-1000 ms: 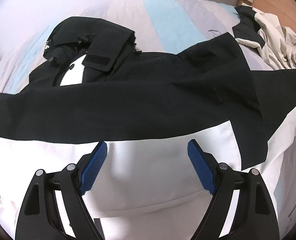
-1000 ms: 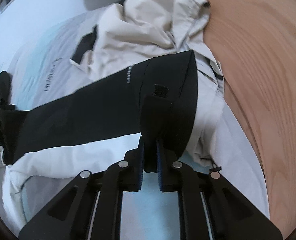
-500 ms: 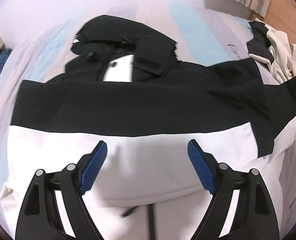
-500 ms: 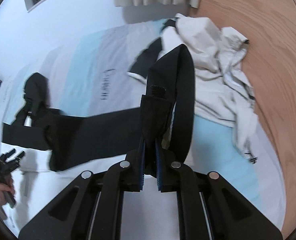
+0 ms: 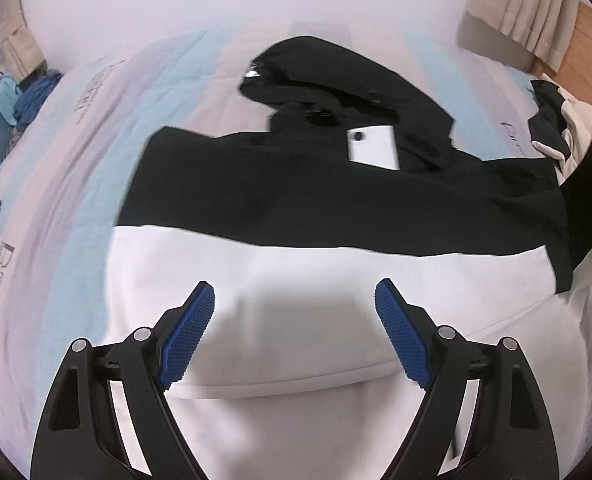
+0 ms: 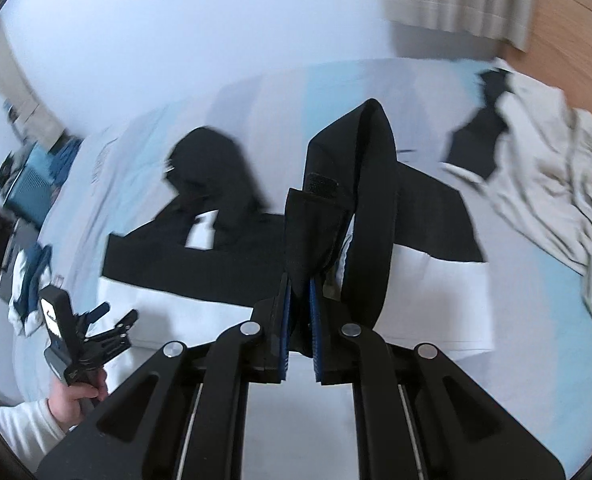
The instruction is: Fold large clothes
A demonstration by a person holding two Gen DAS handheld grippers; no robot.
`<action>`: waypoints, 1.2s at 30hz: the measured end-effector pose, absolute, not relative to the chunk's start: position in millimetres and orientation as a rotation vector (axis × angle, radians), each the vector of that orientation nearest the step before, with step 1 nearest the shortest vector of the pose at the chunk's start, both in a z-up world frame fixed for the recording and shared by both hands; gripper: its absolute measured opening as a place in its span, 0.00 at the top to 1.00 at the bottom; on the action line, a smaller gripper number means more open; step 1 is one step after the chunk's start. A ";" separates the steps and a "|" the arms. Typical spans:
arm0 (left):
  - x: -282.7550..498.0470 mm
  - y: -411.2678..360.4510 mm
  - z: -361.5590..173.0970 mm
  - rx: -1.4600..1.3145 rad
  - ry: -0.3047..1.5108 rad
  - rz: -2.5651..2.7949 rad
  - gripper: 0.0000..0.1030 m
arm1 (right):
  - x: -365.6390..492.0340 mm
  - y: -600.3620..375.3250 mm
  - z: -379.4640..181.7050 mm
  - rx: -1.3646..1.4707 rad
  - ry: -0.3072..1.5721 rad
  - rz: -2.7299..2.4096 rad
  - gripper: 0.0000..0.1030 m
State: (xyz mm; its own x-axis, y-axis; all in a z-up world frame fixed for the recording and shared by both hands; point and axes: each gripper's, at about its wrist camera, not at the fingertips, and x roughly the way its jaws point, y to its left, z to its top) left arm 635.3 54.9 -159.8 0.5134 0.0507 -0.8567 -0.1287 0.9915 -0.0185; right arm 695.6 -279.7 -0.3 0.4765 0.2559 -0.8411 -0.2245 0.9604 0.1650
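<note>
A black-and-white jacket (image 5: pixel 336 208) lies spread across the bed, hood toward the far side, white lower half nearest me. My left gripper (image 5: pixel 294 300) hovers open above that white part, nothing between its blue pads. In the right wrist view the jacket (image 6: pixel 224 264) lies below, and its black sleeve (image 6: pixel 370 200) is lifted off the bed in a loop. My right gripper (image 6: pixel 299 280) is shut on the sleeve's cuff (image 6: pixel 312 232). The left gripper (image 6: pixel 114 320) shows at the lower left, held by a hand.
A beige-and-black garment (image 6: pixel 536 176) lies crumpled at the bed's right edge beside a wooden floor (image 6: pixel 576 40). Blue clothes and a blue box (image 5: pixel 0 128) sit past the left edge. The striped bedsheet (image 5: pixel 76 184) runs to a white wall; curtains hang at the upper right.
The right gripper has carried the sleeve cuff up and leftward, over the jacket's body. The left gripper has shifted left, so the jacket now sits further right in its view.
</note>
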 end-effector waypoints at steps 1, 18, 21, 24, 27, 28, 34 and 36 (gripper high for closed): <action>632.5 66.3 -160.4 -0.085 1.026 0.107 0.21 | 694.1 -258.8 -2.4 0.023 1.035 0.310 0.93; 610.4 213.3 -187.1 -0.088 1.061 0.110 0.21 | 678.6 49.2 -86.7 -0.056 1.153 0.537 0.93; 598.6 246.3 -172.1 -0.135 1.045 0.119 0.21 | 672.7 91.5 -99.1 -0.086 1.177 0.571 0.93; 590.8 270.0 -160.8 -0.145 1.025 0.131 0.21 | 669.3 128.0 -113.8 -0.099 1.206 0.599 0.93; 582.6 285.9 -155.0 -0.128 1.009 0.141 0.21 | 664.6 152.0 -128.3 -0.131 1.221 0.615 0.93; 579.0 293.5 -153.0 -0.130 1.003 0.142 0.21 | 662.6 159.4 -134.3 -0.137 1.228 0.621 0.93; 564.6 326.6 -152.8 -0.158 1.012 0.169 0.21 | 653.2 194.0 -170.6 -0.194 1.262 0.614 0.93; 560.4 333.9 -153.1 -0.173 1.015 0.170 0.21 | 651.8 198.6 -180.0 -0.209 1.263 0.607 0.93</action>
State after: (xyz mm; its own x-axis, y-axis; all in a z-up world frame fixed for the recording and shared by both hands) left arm 560.4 333.9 -153.1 0.5168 0.0604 -0.8540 -0.2203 0.9733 -0.0645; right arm 651.8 198.6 -180.0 0.1717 0.3117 -0.9345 -0.5349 0.8261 0.1773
